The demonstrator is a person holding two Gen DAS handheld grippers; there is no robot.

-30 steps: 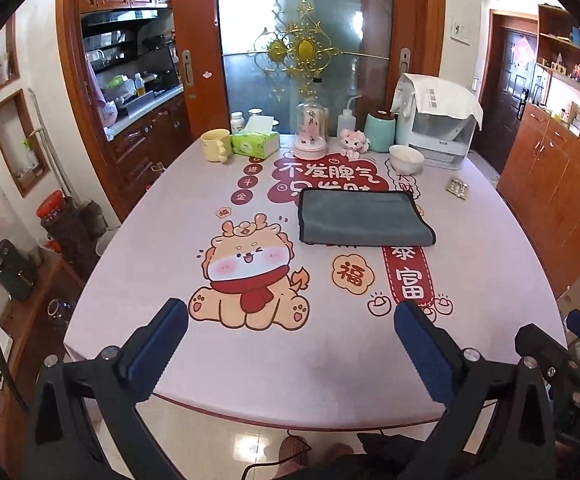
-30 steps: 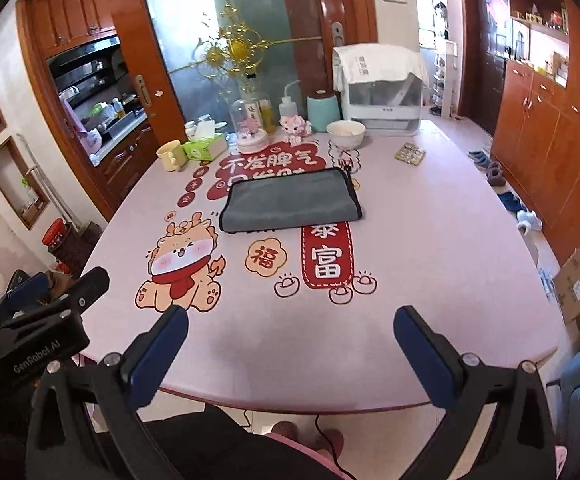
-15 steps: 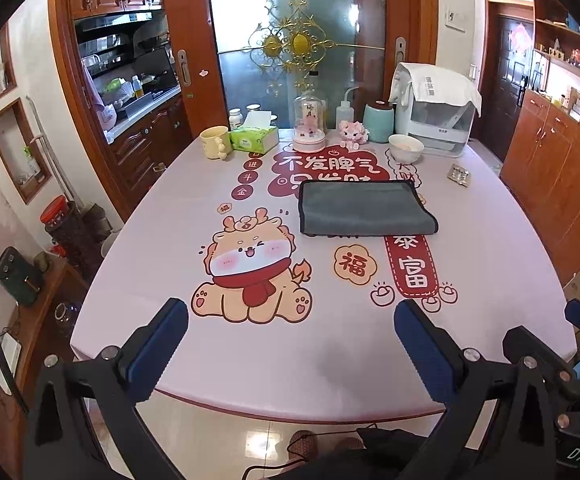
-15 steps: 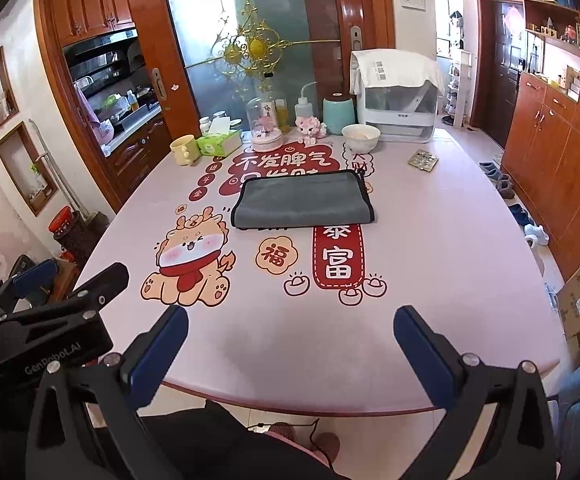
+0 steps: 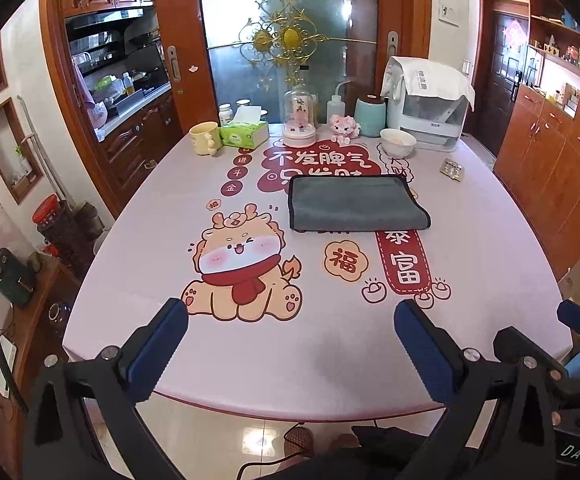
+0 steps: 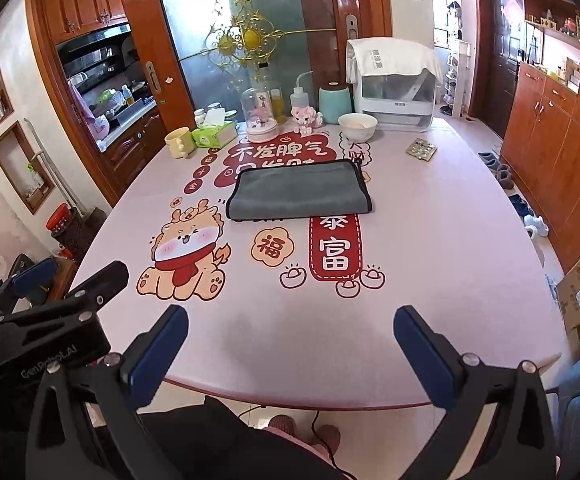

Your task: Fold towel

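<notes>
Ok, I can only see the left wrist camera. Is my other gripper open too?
Observer: Yes, the right gripper is wide open, with nothing between its fingers.
Child: What's on the floor over on that side?
Observer: Slippers lie on the floor beside the wooden cabinets.
Child: Is anything hiding behind the glass dome?
Observer: A bottle of yellow liquid stands right behind it.
</notes>
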